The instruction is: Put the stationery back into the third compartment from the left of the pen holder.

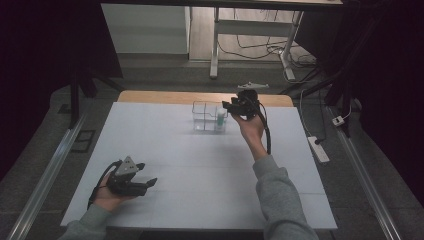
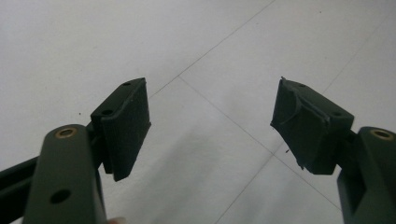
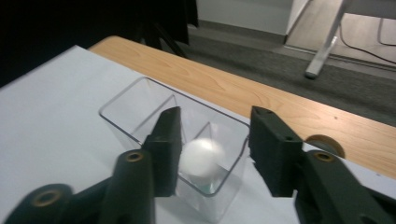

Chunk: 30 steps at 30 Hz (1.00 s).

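A: Which way does the bottle (image 1: 220, 119) point?
B: Upright, white cap up, in the right compartment of the clear bin (image 1: 202, 116) at the table's (image 1: 200, 170) far edge.
A: Anything unclear?
B: From the right gripper (image 3: 215, 140) the cap blurs; it probably sits free between the parted jaws. The left gripper (image 2: 210, 126) hangs open over bare table

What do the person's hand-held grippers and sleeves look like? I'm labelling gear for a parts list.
Both hand-held grippers, left and right, are black, each with two blocky jaws lined with flat pads and brass-ringed screw holes. A black cable trails from each. The left carries a grey three-cornered plate. The sleeves are grey.
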Each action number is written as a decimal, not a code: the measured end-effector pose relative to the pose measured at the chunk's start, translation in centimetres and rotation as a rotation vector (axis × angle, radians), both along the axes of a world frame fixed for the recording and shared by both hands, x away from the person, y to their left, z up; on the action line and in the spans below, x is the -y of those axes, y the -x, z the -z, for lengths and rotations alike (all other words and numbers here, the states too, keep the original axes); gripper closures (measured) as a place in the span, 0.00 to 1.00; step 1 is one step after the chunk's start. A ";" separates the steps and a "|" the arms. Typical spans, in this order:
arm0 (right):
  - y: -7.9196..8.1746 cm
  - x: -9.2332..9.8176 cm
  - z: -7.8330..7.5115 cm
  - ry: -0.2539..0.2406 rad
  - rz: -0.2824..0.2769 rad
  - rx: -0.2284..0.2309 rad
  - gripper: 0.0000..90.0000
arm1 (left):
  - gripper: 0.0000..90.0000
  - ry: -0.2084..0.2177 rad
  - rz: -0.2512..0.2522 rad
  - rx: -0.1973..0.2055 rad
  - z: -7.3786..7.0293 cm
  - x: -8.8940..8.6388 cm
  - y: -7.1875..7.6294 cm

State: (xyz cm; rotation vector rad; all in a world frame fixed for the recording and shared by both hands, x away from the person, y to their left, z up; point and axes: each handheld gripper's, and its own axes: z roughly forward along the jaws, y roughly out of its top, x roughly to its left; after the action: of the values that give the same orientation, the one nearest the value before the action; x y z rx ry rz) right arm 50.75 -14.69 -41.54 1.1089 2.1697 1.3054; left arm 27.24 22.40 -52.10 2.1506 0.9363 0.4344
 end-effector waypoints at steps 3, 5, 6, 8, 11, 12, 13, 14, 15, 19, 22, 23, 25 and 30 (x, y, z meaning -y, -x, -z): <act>0.4 0.2 -0.3 -0.002 -0.016 0.002 0.53 | 0.30 -0.003 0.002 0.000 0.0 0.0 0.0; 0.9 0.4 -0.3 -0.003 -0.026 0.001 0.53 | 0.30 -0.005 0.002 0.002 0.0 0.1 0.0; 1.2 0.6 -0.3 -0.004 -0.034 0.001 0.53 | 0.30 -0.005 0.002 0.002 0.0 0.1 0.0; 1.9 1.0 -0.2 -0.007 -0.048 0.005 0.52 | 0.30 -0.005 0.001 0.001 0.0 0.1 0.0; 2.9 1.7 0.2 0.006 -0.068 0.001 0.52 | 0.30 -0.006 0.001 -0.001 0.1 0.2 0.0; 3.3 2.0 0.3 0.002 -0.074 0.000 0.52 | 0.30 -0.007 0.001 -0.001 0.1 0.2 0.0; 3.7 2.2 0.4 0.006 -0.077 -0.003 0.52 | 0.30 -0.006 0.002 0.000 0.1 0.2 0.0; 4.2 2.7 0.6 0.005 -0.084 -0.008 0.52 | 0.30 -0.006 0.002 0.000 0.1 0.2 0.0; 4.6 2.9 0.8 0.004 -0.087 -0.012 0.51 | 0.30 -0.006 0.002 0.000 0.0 0.2 0.0; 6.8 4.7 1.9 0.012 -0.106 -0.038 0.50 | 0.30 -0.004 0.002 0.000 0.0 0.2 0.0; 8.8 6.2 2.8 0.018 -0.116 -0.048 0.49 | 0.30 -0.006 0.004 -0.001 0.0 0.3 0.0; 9.5 6.7 3.1 0.025 -0.115 -0.053 0.49 | 0.30 -0.007 0.004 -0.002 0.1 0.3 0.0; 10.8 7.9 3.7 0.033 -0.116 -0.057 0.48 | 0.30 -0.007 0.004 -0.003 0.1 0.3 0.0; 13.4 10.2 4.9 0.061 -0.109 -0.075 0.47 | 0.30 -0.010 0.001 -0.007 0.1 0.4 -0.1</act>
State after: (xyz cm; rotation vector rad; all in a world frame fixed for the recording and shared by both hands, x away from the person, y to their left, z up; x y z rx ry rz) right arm 37.36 -24.93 -46.49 1.0449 2.3383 1.2525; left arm 27.34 21.98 -52.24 2.1631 0.9389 0.4321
